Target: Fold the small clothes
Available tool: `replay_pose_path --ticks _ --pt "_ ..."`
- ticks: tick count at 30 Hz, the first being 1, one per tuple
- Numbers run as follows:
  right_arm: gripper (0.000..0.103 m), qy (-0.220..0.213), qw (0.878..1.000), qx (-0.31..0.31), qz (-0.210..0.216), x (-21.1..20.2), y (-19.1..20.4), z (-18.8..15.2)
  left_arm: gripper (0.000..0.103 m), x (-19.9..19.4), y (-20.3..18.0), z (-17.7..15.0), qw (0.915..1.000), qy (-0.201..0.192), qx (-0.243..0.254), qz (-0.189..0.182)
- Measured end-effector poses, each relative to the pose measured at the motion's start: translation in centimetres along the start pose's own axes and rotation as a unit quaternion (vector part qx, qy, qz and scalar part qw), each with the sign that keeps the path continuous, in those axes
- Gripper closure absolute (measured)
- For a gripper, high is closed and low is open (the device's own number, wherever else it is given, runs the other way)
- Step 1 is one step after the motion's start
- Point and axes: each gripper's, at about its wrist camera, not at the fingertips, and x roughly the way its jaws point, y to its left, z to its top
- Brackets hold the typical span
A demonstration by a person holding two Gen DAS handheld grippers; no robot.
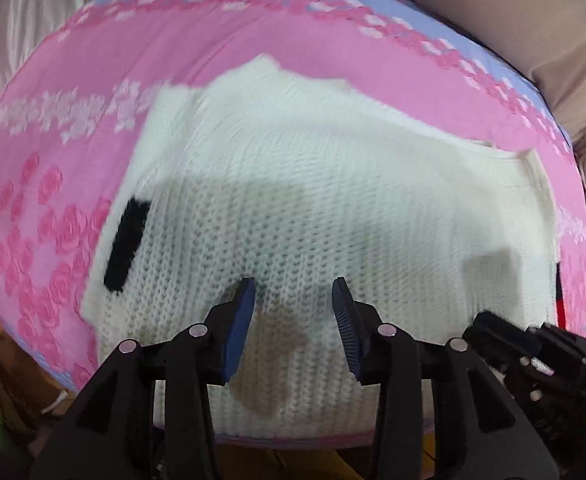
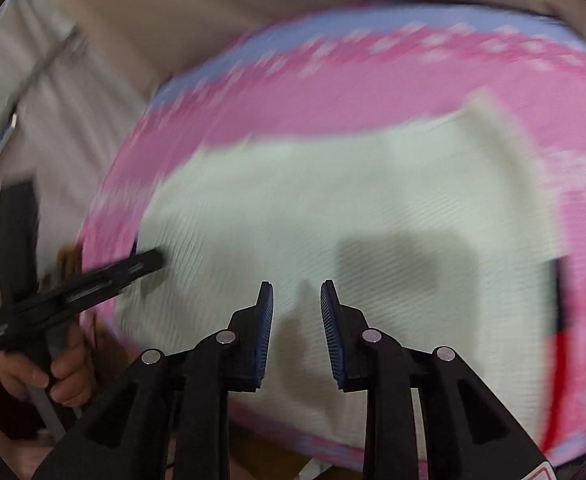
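I'm looking down on a white knit sweater, chunky stitch, spread flat on the pink rose-patterned cover. It's folded into a rough rectangle and takes up most of the cover's middle, running right to the cover's near edge. A black patch sits by its left edge, slanted. Along the far side, the top edge is uneven, with a folded flap poking up. The right wrist view shows the same pale block, badly blurred.
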Motion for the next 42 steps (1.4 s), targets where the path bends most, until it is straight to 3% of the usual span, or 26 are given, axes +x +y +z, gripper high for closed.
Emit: replay_pose_path --ticks 1,3,6,7,9,11,13,14,16,18,19,20,21,22,24,26,28,30,32,35,37,38,40,42 --pt "0.09 0.022 0.999 -0.024 -0.011 1.3 0.7 -0.4 0.065 -0.3 0.9 0.0 0.9999 -0.011 -0.007 -0.002" --pt "0.09 0.03 0.997 -0.044 -0.052 2.1 -0.1 -1.2 0.064 -0.6 2.2 0.0 0.9996 -0.017 -0.013 0.019" --pt "0.103 -0.003 0.996 0.065 -0.063 -0.7 -7.1 -2.7 0.063 -0.4 4.8 -0.6 0.9991 -0.017 -0.035 0.018" --pt "0.103 -0.017 0.991 0.117 -0.061 -2.2 -10.0 -3.7 0.063 -0.4 5.1 -0.8 0.9991 -0.019 -0.038 0.009" --pt "0.103 -0.036 0.978 0.171 -0.11 -4.8 -13.7 -5.7 0.063 -0.8 4.5 -1.1 0.9992 -0.022 -0.031 0.015" --pt "0.103 -0.044 0.976 0.197 -0.078 -6.2 -15.7 -7.0 0.065 -2.2 3.3 -0.4 0.9989 -0.029 -0.036 0.01" --pt "0.097 -0.044 0.975 0.19 -0.101 -7.1 -14.9 -6.0 0.063 -4.4 1.6 1.2 0.9968 -0.062 -0.042 -0.026" --pt "0.09 -0.056 0.978 0.173 -0.105 -7.5 -13.9 -5.0 0.059 -5.2 0.3 2.6 0.9958 -0.083 -0.031 -0.025" --pt "0.09 -0.087 0.984 0.13 -0.087 -7.8 -11.0 -1.8 0.053 -5.1 -1.2 4.5 0.9951 -0.099 -0.008 -0.003" --pt "0.09 -0.094 0.987 0.1 -0.084 -6.6 -9.4 1.3 0.051 -2.5 -1.9 6.1 0.9955 -0.085 0.019 0.036" --pt "0.091 -0.087 0.988 0.09 -0.091 -5.4 -9.1 2.6 0.052 0.1 -1.9 6.6 0.9951 -0.058 0.029 0.074" --pt "0.091 -0.075 0.988 0.085 -0.105 -3.1 -8.5 3.7 0.05 1.8 -0.9 6.0 0.9952 -0.037 0.031 0.086" --pt "0.092 -0.043 0.987 0.082 -0.133 -0.4 -9.4 4.5 0.048 2.1 -0.2 5.5 0.9951 -0.041 0.03 0.085" --pt "0.103 -0.014 0.985 0.086 -0.15 1.3 -10.8 4.4 0.048 1.5 0.0 5.3 0.9946 -0.057 0.03 0.082" --pt "0.102 -0.031 0.984 0.116 -0.132 0.3 -12.4 4.2 0.049 0.0 0.4 5.1 0.9961 -0.052 0.019 0.069" --pt "0.088 -0.046 0.979 0.155 -0.121 -2.6 -12.5 4.2 0.048 -0.4 1.2 4.7 0.9972 -0.051 0.0 0.055" --pt "0.087 -0.069 0.983 0.143 -0.089 -4.6 -10.9 3.9 0.047 0.4 1.8 4.2 0.9975 -0.044 -0.007 0.055" --pt "0.087 -0.055 0.988 0.133 -0.055 -4.2 -9.2 3.5 0.047 0.4 1.0 3.6 0.9958 -0.051 0.014 0.074" --pt "0.087 -0.037 0.993 0.109 -0.036 -2.5 -6.9 3.6 0.046 0.6 0.1 3.8 0.9937 -0.05 0.035 0.094" --pt "0.087 -0.006 0.999 0.036 -0.011 0.7 -1.7 4.3 0.046 0.7 0.1 4.2 0.994 -0.045 0.034 0.094" --pt "0.096 0.019 0.999 -0.015 -0.039 3.1 0.2 4.7 0.045 0.6 0.5 4.2 0.9947 -0.041 0.033 0.088" --pt "0.103 0.029 0.997 -0.021 -0.061 4.1 -0.2 5.0 0.045 0.7 0.7 4.3 0.9951 -0.039 0.033 0.085" --pt "0.103 0.02 0.999 0.03 -0.035 4.0 -3.5 5.4 0.044 0.6 0.9 4.2 0.9953 -0.037 0.034 0.082" --pt "0.103 -0.004 0.994 0.098 -0.051 1.8 -6.8 5.5 0.044 0.7 0.9 4.2 0.9953 -0.038 0.032 0.083"
